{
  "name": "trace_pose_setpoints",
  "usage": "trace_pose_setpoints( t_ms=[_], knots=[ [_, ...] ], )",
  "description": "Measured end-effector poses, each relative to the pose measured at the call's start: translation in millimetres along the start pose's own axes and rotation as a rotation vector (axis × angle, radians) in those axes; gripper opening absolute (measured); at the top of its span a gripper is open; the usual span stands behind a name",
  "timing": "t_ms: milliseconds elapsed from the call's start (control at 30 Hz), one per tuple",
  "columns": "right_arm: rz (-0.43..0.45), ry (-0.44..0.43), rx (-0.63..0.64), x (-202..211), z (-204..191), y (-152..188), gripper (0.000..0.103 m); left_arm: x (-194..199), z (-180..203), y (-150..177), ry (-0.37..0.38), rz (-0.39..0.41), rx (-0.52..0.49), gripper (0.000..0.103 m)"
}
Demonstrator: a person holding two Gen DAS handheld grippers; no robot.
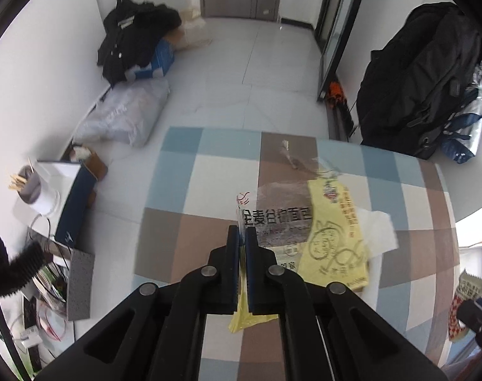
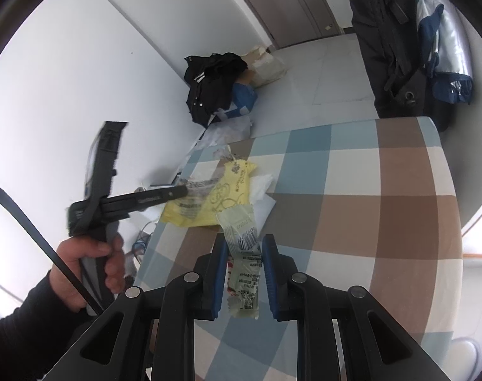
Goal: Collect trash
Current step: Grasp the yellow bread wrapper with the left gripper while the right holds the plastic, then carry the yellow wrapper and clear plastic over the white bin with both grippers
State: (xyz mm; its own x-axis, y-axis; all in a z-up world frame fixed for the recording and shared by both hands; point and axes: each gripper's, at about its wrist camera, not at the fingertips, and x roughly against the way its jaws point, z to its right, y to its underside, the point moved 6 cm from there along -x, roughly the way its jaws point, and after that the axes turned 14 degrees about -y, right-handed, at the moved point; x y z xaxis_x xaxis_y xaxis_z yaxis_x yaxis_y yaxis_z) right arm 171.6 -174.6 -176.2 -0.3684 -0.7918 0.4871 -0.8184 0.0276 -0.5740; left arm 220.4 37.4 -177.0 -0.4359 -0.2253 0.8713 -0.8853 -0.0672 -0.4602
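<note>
My left gripper (image 1: 242,233) is shut on the edge of a clear and yellow plastic bread bag (image 1: 333,241) that lies on the checked tablecloth (image 1: 190,228). A white tissue (image 1: 379,231) lies under the bag's right side. In the right wrist view my right gripper (image 2: 244,243) is open, its fingers on either side of a pale green snack wrapper (image 2: 242,244) with a barcode, lying on the cloth. The left gripper (image 2: 180,191) and the bread bag (image 2: 215,197) show there too, at the table's far left edge.
A black backpack (image 1: 421,76) stands beyond the table's far right. Black clothes (image 1: 136,31), boxes and a white plastic bag (image 1: 126,114) lie on the floor by the left wall. Cables and clutter (image 1: 50,270) lie beside the table's left edge.
</note>
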Motion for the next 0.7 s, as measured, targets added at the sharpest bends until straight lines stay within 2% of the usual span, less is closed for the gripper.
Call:
trace_pose_setpoints(
  t_ms=[233,700],
  knots=[
    [0.019,0.012,0.009,6,-5,6,0.021,14,-11,13,0.116,-0.037,0.073,0.000],
    [0.085,0.010,0.023,42,-30,17,0.021,77,-15,21,0.201,0.086,0.042,0.000]
  ],
)
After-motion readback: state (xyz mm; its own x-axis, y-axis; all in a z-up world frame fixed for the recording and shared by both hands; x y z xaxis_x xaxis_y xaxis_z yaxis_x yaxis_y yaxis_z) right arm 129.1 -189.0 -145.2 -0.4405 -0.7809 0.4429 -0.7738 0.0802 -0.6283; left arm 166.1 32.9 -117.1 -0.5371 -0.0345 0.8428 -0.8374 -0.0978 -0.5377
